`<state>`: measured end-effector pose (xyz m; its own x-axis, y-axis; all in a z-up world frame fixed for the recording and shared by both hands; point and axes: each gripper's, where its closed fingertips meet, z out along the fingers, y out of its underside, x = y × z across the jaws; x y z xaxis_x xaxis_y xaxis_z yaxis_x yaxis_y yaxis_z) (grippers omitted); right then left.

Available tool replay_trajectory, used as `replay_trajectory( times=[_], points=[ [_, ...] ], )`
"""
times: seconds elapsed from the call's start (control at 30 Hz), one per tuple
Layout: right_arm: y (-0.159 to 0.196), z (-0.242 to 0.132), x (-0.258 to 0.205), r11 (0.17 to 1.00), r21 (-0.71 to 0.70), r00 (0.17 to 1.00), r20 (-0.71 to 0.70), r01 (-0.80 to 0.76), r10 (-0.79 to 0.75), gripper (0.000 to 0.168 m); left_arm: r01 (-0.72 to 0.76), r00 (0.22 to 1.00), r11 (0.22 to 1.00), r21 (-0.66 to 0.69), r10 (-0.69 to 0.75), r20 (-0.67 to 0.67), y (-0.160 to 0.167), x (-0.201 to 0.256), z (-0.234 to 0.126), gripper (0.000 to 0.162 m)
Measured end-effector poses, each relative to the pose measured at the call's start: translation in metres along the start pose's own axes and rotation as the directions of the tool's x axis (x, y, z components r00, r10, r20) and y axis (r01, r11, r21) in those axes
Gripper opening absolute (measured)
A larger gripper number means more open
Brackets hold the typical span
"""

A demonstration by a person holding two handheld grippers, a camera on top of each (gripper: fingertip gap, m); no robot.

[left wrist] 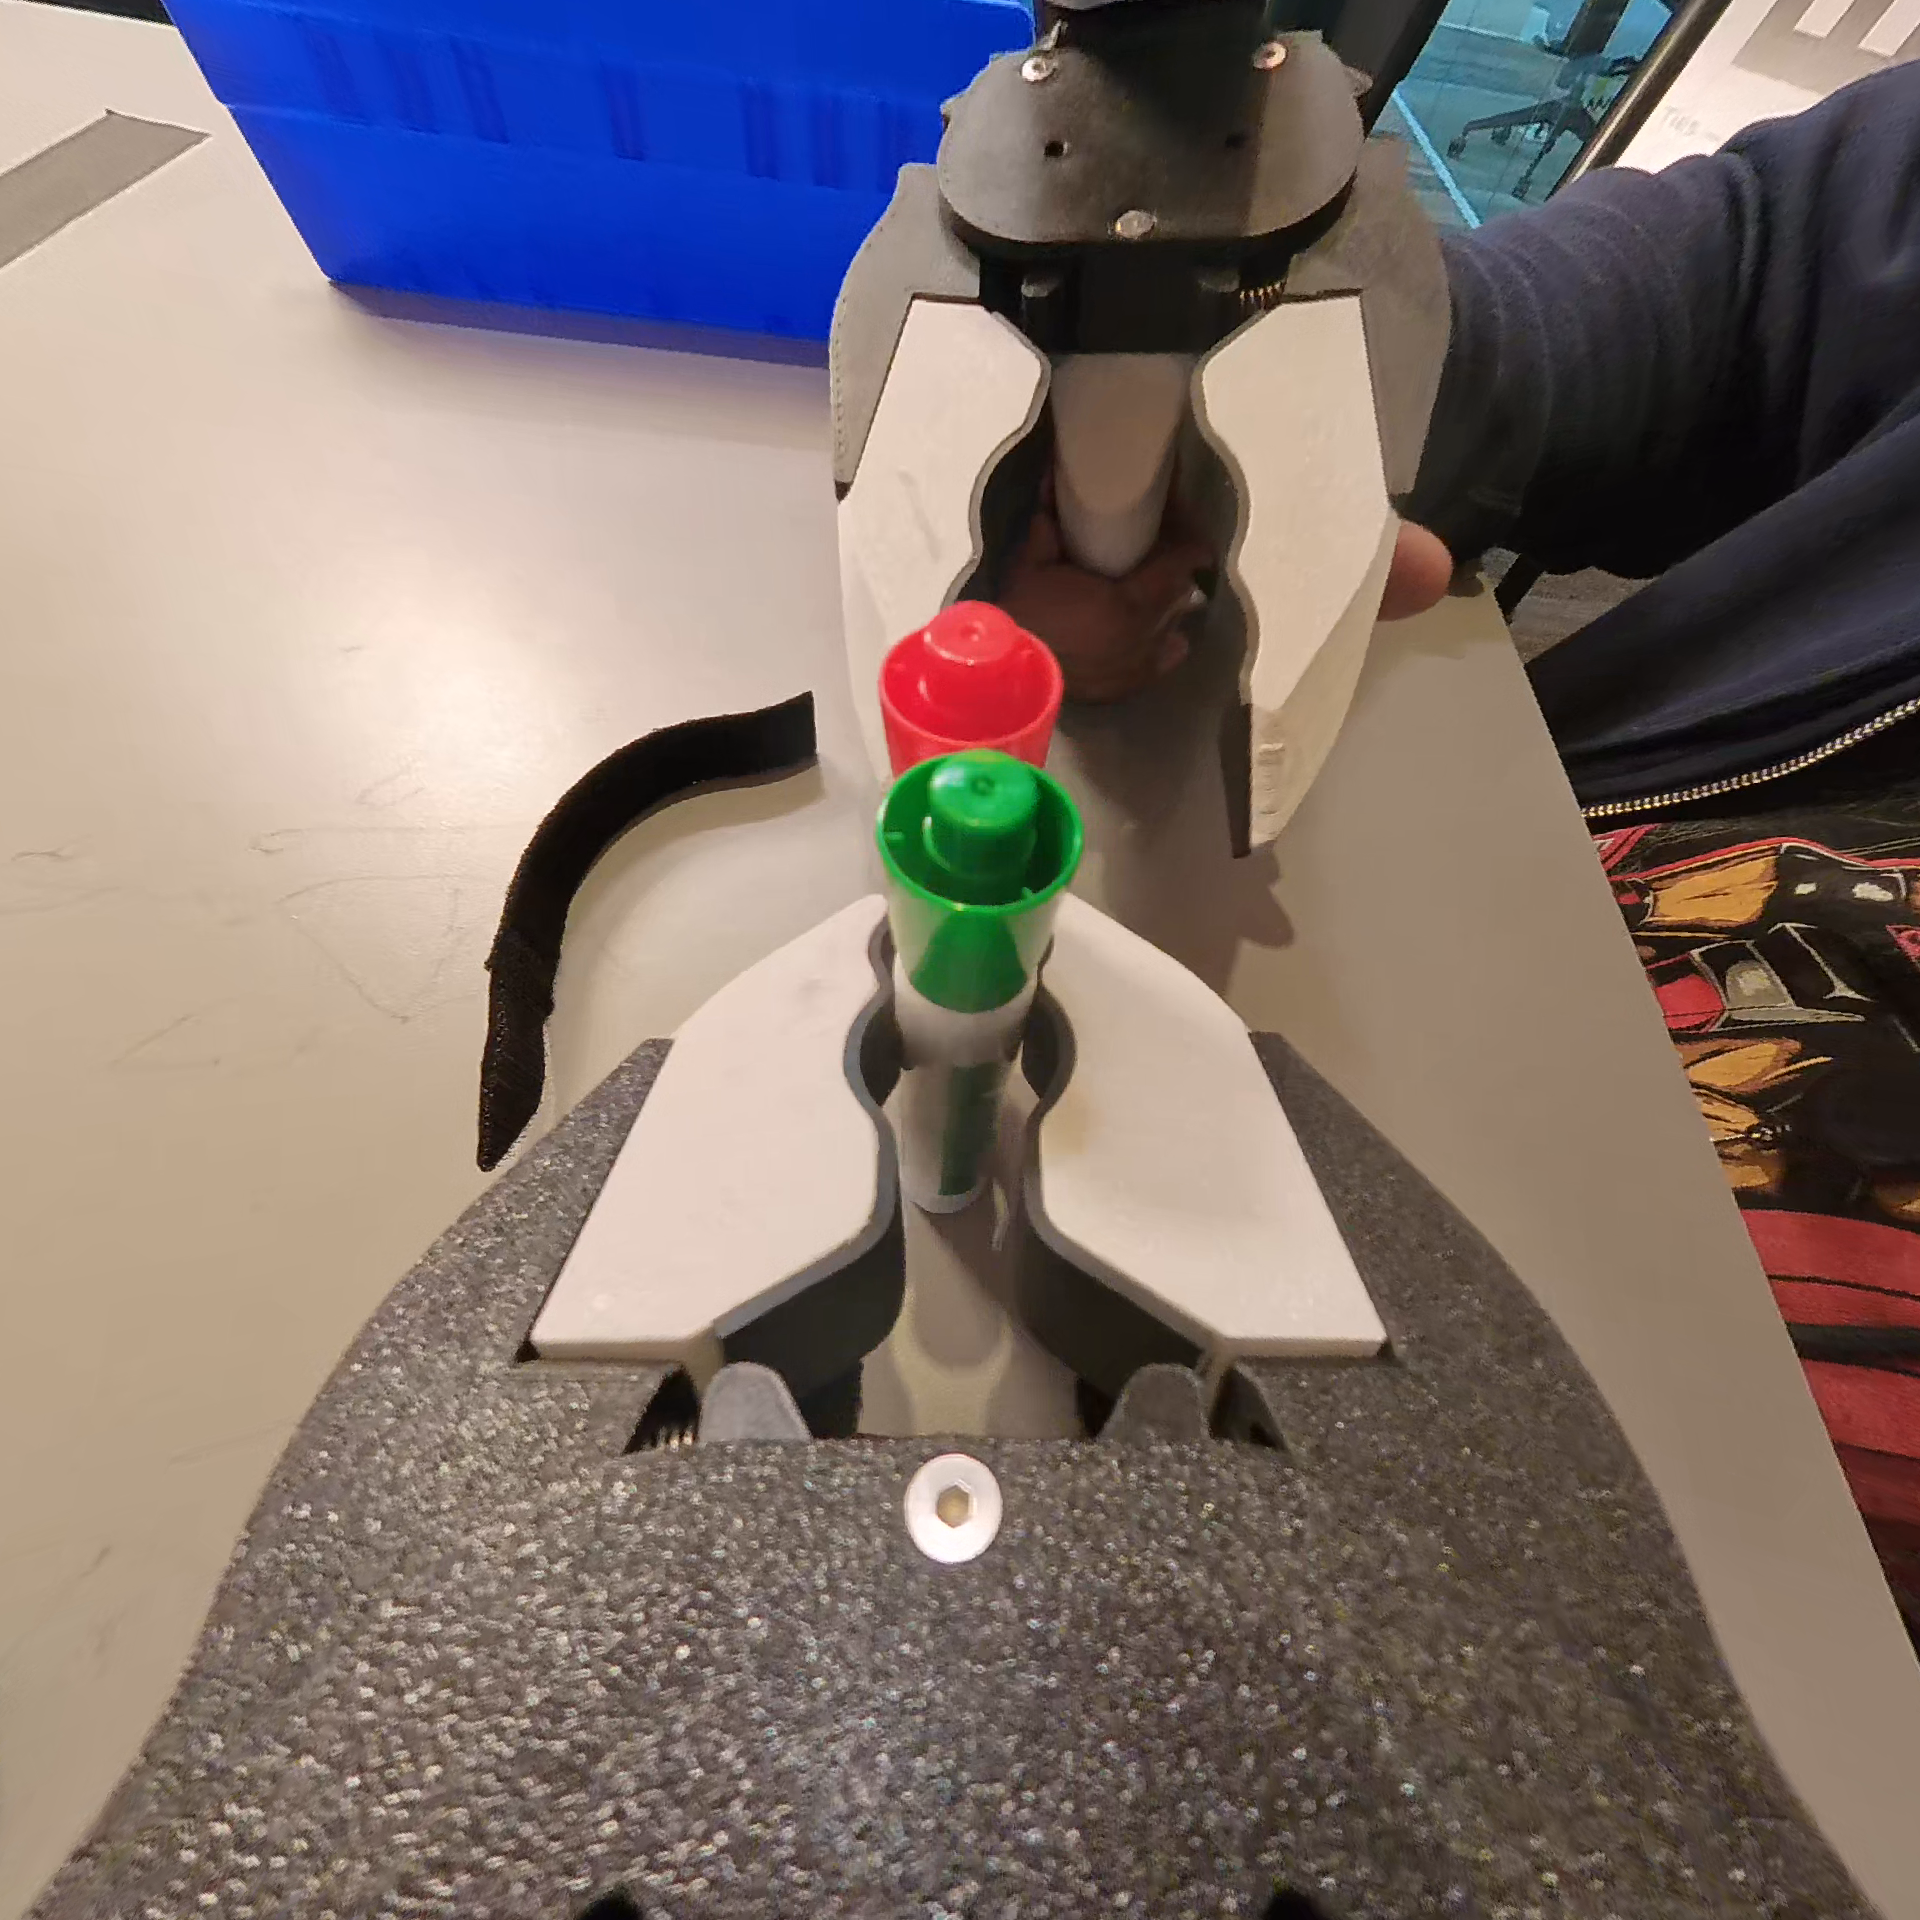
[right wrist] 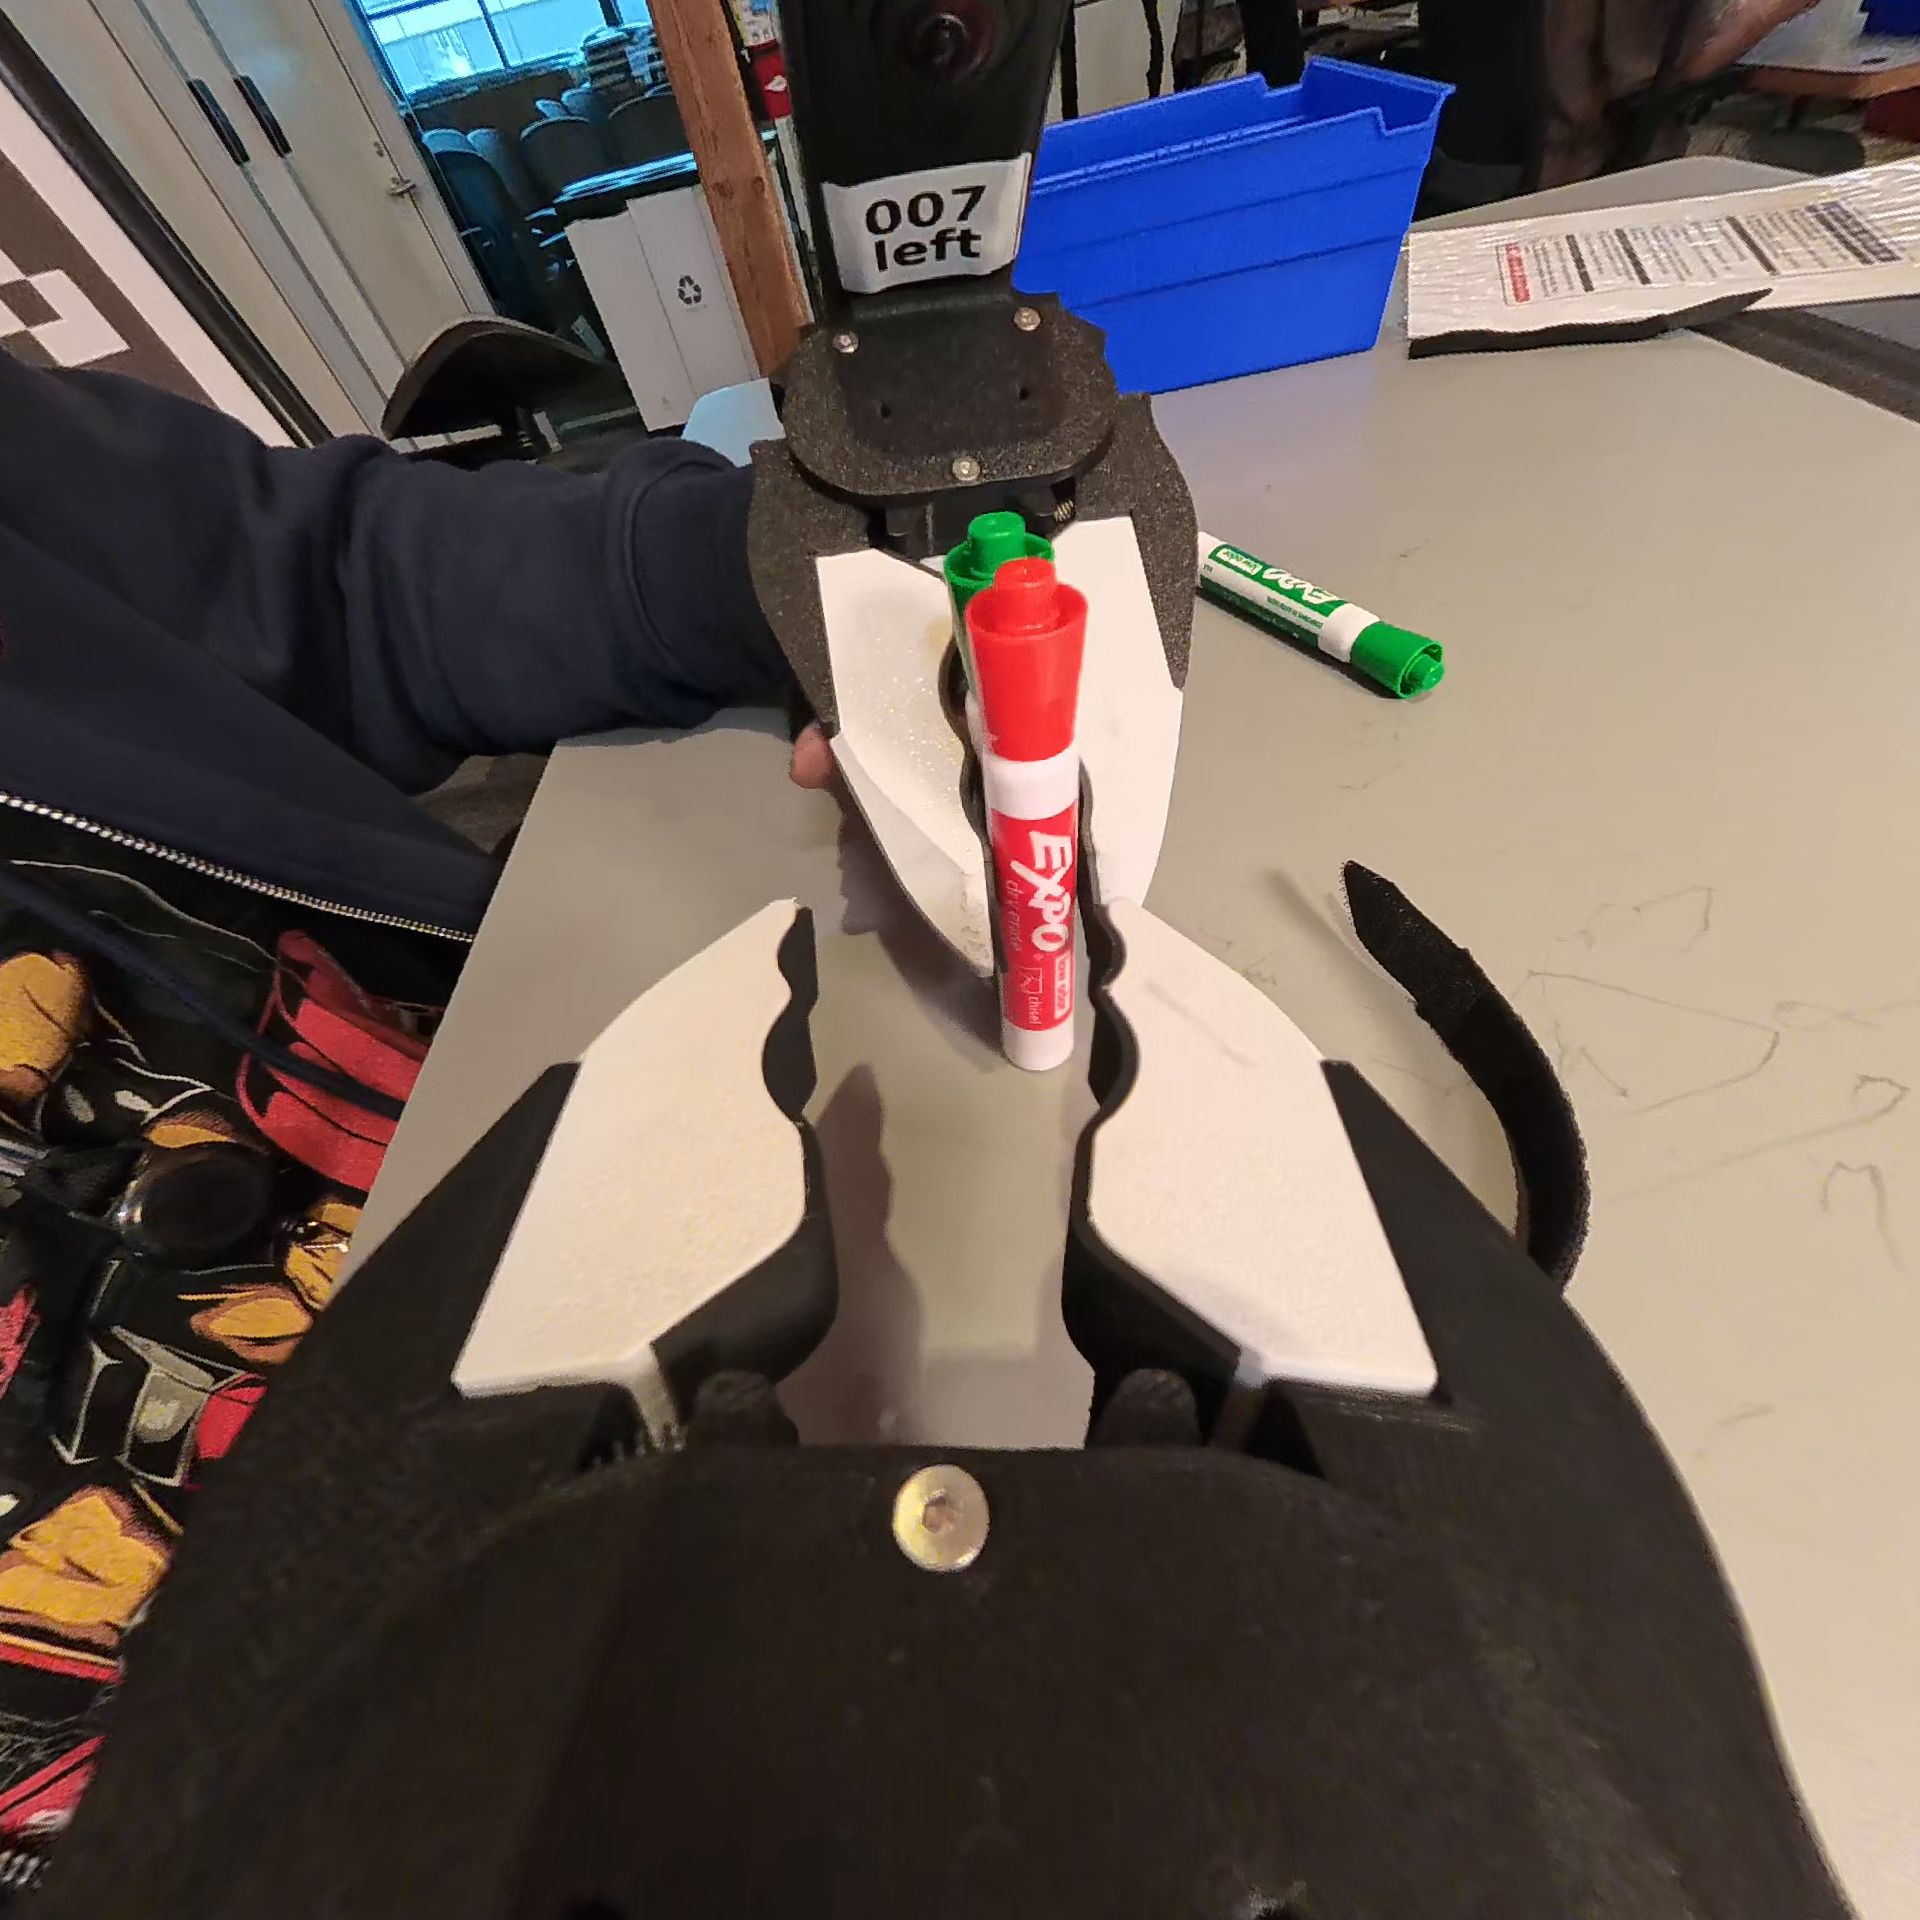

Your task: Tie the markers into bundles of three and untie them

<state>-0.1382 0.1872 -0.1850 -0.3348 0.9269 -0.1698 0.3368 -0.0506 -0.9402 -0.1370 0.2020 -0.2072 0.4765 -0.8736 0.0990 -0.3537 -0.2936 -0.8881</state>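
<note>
My left gripper (left wrist: pixel 977 920) is shut on a green marker (left wrist: pixel 971 904) and holds it upright on the table; it also shows in the right wrist view (right wrist: pixel 997 551). A red marker (right wrist: pixel 1029 821) stands upright right against it, just past the left fingertips, with its red cap (left wrist: pixel 966 675) showing behind the green one. My right gripper (right wrist: pixel 956 914) faces the left one, open and empty, with its tips on either side of the red marker. A second green marker (right wrist: pixel 1320 613) lies on the table. A black strap (right wrist: pixel 1475 1039) lies curled beside the grippers.
A blue bin (right wrist: pixel 1226 208) stands at the far side of the grey table (right wrist: pixel 1558 831). A printed sheet (right wrist: pixel 1662 249) lies at the back right. The table edge (left wrist: pixel 1621 935) and a person's dark sleeve (left wrist: pixel 1662 364) are close by.
</note>
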Motion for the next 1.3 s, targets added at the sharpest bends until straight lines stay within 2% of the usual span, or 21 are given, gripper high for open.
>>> replay_trajectory(
  times=[0.13, 0.27, 0.43, 0.57, 0.67, 0.87, 1.3],
  points=[
    [0.004, 0.0, 0.003, 1.0, -0.029, 1.0, -0.023, -0.001, 0.001, 0.052, -0.023, 1.0, 1.0, -0.004, 0.023, 0.005, 0.001, 0.003, 0.0, 0.019],
    [0.008, 0.002, 0.007, 0.998, -0.059, 0.999, -0.042, -0.025, 0.022, 0.054, 0.03, 0.999, 0.999, 0.044, -0.032, 0.039, -0.006, -0.005, -0.005, 0.019],
    [0.008, 0.004, 0.015, 0.996, -0.054, 0.995, -0.067, -0.076, 0.072, 0.067, 0.065, 0.996, 0.979, 0.195, -0.076, 0.046, -0.037, -0.009, -0.026, 0.019],
    [-0.002, 0.007, 0.015, 0.999, -0.002, 0.996, -0.078, -0.039, 0.039, 0.074, 0.038, 0.998, 0.959, 0.281, -0.052, 0.042, -0.063, 0.0, -0.03, 0.019],
    [-0.005, 0.011, 0.008, 1.0, 0.01, 0.997, -0.073, 0.008, -0.007, 0.071, -0.001, 0.999, 0.947, 0.321, -0.015, 0.046, -0.078, 0.01, -0.025, 0.019],
    [-0.008, 0.02, -0.009, 0.998, 0.02, 0.998, -0.022, 0.054, -0.054, 0.062, -0.033, 0.999, 0.946, 0.321, 0.034, 0.003, -0.09, 0.029, -0.011, 0.019],
    [-0.006, 0.024, -0.018, 0.995, 0.001, 0.995, -0.002, 0.101, -0.101, 0.052, -0.092, 0.995, 0.95, 0.299, 0.099, -0.009, -0.091, 0.044, -0.002, 0.019]
  ],
)
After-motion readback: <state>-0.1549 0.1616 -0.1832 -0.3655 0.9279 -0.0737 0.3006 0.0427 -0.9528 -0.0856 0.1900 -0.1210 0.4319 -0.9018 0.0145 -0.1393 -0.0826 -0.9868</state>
